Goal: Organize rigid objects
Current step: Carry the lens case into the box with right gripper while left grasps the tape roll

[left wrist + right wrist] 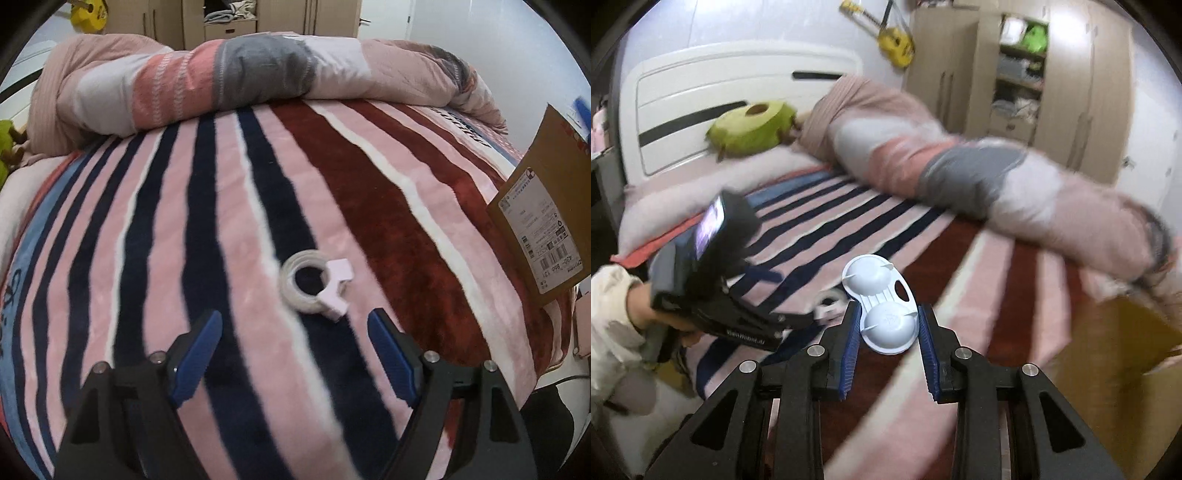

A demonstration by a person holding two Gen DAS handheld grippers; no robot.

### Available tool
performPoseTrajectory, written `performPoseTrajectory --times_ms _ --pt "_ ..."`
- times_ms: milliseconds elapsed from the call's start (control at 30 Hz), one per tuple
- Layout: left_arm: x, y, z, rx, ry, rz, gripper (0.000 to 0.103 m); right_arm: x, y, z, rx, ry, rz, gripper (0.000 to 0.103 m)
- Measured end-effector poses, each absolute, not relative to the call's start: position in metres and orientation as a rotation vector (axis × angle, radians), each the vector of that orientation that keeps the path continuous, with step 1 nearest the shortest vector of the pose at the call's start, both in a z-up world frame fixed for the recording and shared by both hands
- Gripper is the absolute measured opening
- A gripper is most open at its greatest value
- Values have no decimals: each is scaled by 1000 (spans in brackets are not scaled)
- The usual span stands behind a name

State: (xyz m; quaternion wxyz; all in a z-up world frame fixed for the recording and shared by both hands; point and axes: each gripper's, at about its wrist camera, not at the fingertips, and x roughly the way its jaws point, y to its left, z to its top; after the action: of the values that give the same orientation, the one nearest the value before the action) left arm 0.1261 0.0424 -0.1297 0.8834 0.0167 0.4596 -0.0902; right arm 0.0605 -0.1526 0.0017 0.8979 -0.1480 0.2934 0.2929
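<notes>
A clear tape roll with a pale pink holder (314, 286) lies on the striped blanket (221, 221). My left gripper (293, 321) is open just short of it, jaws wide on either side. In the right wrist view, my right gripper (888, 314) is shut on a pale blue twin-dome plastic case (882, 310) and holds it above the bed. The left gripper's body (713, 295) shows at the left, with the tape roll (827, 304) just past its tip.
A cardboard box with a shipping label (543, 218) stands at the bed's right edge, also in the right wrist view (1115, 369). A rolled quilt (221, 77) lies across the far side. A green plush (750, 125) rests by the headboard. Wardrobes (1015, 66) stand behind.
</notes>
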Motion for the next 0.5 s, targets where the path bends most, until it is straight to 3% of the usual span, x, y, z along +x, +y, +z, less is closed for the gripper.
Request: performPoseTrajectory --times_ms 233,367,500 --pt "144 32 -142 17 973 -194 58 60 -246 35 -316 575 365 26" --pt "150 29 -144 17 971 -182 54 71 -288 32 -279 639 279 26" --pt "154 29 -144 6 975 -166 40 84 -306 20 -266 725 261 26"
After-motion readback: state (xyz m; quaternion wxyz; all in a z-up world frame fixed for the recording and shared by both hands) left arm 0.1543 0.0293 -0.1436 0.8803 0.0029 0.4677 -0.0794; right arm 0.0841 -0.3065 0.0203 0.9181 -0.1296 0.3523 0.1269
